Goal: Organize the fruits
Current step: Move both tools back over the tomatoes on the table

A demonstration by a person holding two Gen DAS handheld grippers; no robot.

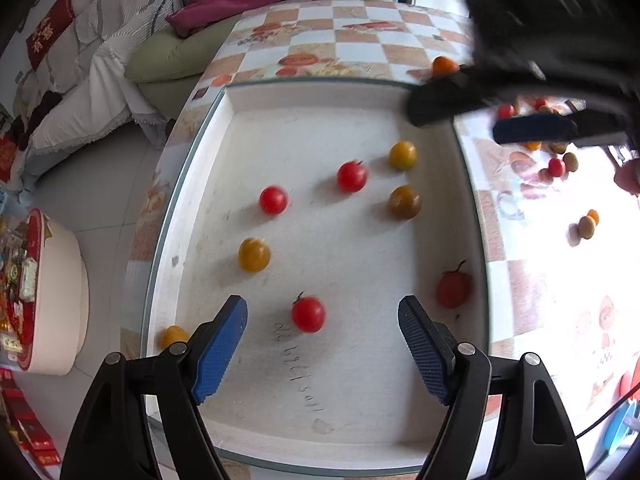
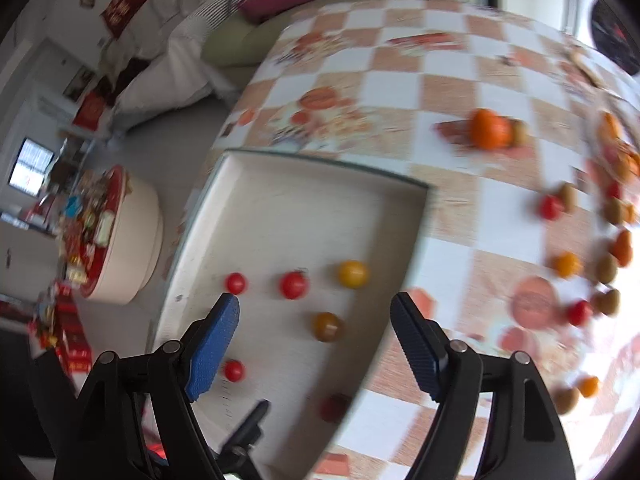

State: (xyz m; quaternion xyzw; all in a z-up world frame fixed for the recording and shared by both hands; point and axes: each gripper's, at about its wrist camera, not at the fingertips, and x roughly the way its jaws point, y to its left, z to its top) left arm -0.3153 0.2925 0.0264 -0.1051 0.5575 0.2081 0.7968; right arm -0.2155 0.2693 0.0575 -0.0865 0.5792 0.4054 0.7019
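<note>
Both the left gripper (image 1: 322, 344) and the right gripper (image 2: 316, 344) hang with jaws apart and empty above the white tray (image 1: 248, 96), which holds scattered cherry tomatoes (image 1: 308, 314).

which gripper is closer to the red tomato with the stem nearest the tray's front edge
Left. The left gripper hangs open directly over that red tomato; the right gripper is open at the tray's far corner.
</note>
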